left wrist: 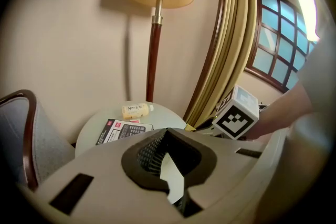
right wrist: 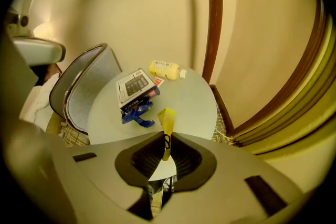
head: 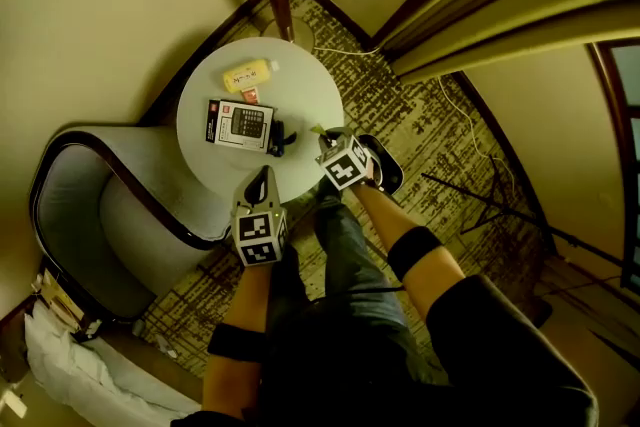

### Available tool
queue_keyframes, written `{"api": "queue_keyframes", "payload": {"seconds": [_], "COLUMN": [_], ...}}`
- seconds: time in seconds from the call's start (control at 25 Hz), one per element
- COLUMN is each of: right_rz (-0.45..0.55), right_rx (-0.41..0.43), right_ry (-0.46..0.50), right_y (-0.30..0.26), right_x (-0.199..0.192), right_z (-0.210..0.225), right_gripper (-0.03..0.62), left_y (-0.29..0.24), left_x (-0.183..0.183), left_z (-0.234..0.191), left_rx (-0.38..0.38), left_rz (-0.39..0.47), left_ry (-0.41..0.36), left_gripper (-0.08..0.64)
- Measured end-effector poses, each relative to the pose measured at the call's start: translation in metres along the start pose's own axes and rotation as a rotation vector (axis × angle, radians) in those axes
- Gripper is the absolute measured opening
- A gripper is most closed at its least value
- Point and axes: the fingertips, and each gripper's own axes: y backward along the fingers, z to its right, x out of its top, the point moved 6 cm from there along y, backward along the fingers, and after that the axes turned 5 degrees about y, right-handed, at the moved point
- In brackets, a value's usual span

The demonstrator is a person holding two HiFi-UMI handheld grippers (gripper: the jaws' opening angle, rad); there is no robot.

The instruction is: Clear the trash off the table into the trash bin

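Pinched in the narrowed right tongs, a crumpled yellow wrapper stands upright above the round desk's near edge. Left tongs are closed and empty. Clearing looks barely begun: a blue scrap and calculator box lie mid-desk, and a small bottle lies by the far edge.

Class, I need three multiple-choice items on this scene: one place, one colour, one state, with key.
1. Where is the small yellow plastic bottle? A on the round white table; B on the grey armchair; C on the carpet.
2. The crumpled wrapper beside the boxed black calculator is: A red; B blue; C green.
3. The right tool is: A open, empty; B shut on a thin yellow wrapper; C unseen.
Key: 1A, it lies on the tabletop; 2B, the right gripper view shows blue; 3B, its pads pinch the wrapper.
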Motion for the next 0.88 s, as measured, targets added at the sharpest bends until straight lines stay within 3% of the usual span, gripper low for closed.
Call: {"api": "queue_keyframes", "payload": {"seconds": [0.44, 0.88], "right_rz": [0.343, 0.528], "right_rx": [-0.011, -0.025], "right_ry": [0.022, 0.033], "right_y": [0.135, 0.212], "right_x": [0.078, 0.102], "right_z": [-0.065, -0.150], "right_gripper": [0.057, 0.057], "left_y": [0.075, 0.157], "left_x": [0.012, 0.020], "left_z": [-0.022, -0.048], "left_rx": [0.028, 0.023], "left_rz": [0.097, 0.179], "left_ry": [-0.004, -0.055], "left_gripper": [0.000, 0.000]}}
